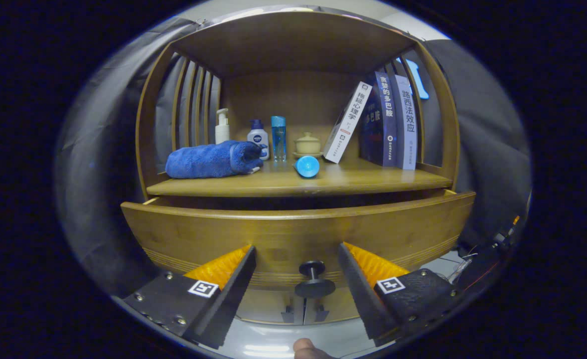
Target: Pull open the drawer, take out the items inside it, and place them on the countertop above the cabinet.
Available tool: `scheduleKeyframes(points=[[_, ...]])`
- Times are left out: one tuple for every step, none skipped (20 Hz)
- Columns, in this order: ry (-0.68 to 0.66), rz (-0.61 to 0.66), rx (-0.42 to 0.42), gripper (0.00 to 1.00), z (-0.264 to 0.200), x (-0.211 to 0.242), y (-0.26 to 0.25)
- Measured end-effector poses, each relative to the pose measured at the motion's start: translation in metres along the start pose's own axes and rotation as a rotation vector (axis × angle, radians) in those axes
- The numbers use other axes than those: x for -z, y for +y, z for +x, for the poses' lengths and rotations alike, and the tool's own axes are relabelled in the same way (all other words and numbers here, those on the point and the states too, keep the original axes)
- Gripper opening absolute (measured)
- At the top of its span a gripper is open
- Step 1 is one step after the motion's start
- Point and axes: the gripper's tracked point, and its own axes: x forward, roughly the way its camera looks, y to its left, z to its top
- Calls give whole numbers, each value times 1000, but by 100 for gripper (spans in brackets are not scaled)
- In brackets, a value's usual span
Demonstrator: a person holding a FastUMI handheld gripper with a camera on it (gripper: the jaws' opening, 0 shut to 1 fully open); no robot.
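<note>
Spreading wide either side of the small knob point(315, 279), the gripper point(297, 253) fingers touch nothing, and the stiff wooden drawer point(293, 232) probably slides best pulled there.

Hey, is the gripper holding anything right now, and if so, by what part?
Nothing is held. The gripper is open, its jaws on either side of the drawer knob without touching it.
</note>
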Motion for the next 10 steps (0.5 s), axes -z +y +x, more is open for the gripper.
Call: scheduleKeyframes(points=[[0,0,1,100,4,-1,0],[1,1,2,100,9,-2,0],[0,-2,4,100,12,-2,1],[0,-6,6,99,14,-3,1],[2,-16,7,100,18,-2,1],[3,-31,8,100,20,-2,0],[2,-44,10,100,20,-3,0],[6,-54,11,100,21,-3,0],[5,-58,12,100,23,-3,0],[10,-56,13,100,26,-4,0]])
